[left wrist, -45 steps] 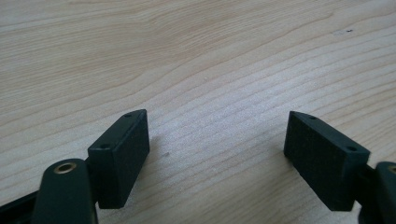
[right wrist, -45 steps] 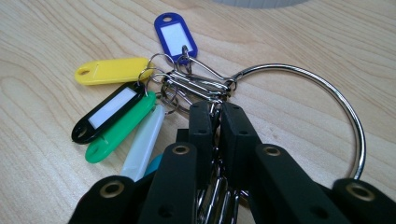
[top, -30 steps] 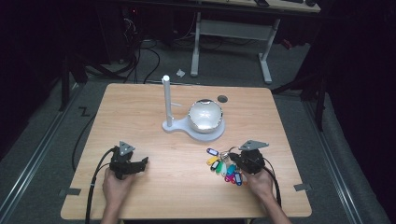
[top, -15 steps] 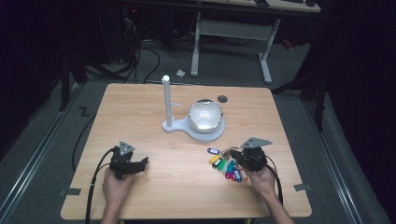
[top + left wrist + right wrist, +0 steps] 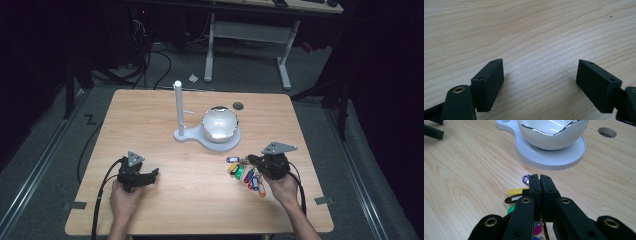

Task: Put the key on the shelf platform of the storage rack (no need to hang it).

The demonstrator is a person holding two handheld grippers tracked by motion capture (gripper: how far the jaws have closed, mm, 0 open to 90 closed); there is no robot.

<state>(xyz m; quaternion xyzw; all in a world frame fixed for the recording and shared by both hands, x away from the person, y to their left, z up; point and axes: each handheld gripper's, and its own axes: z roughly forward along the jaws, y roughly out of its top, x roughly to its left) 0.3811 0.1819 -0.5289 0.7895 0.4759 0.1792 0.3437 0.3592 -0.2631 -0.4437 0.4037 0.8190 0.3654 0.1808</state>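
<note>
- The white bowl (image 5: pixel 219 123) with a silvery wavy rim sits on the round white base (image 5: pixel 227 142) of a stand. What lies inside the bowl cannot be told: the high view shows a glossy interior, and the right gripper view shows its near wall and rim.
- A white post (image 5: pixel 178 107) rises from the narrow end of that base, ahead and to the left of the right gripper's jaws.
- The right gripper (image 5: pixel 251 159) has its jaws pressed together. In the right gripper view (image 5: pixel 540 178) a thin metal ring of the key bunch (image 5: pixel 246 172) runs up between the pads, so the jaws grip the bunch by its ring.
- The coloured key tags, purple, yellow, black and green, hang just below and to the left of the closed jaws, close over the table (image 5: pixel 165 130); the bowl stands beyond the jaw tips, well apart.
- The left gripper (image 5: pixel 156 172) has its jaws spread wide with nothing between them; bare wood lies between the two pads (image 5: pixel 490 83) in the left gripper view.
- Against the frame a second ago, the right gripper has risen a little with the bunch and sits slightly farther right; the tags now trail under it. The left gripper has kept its place.
</note>
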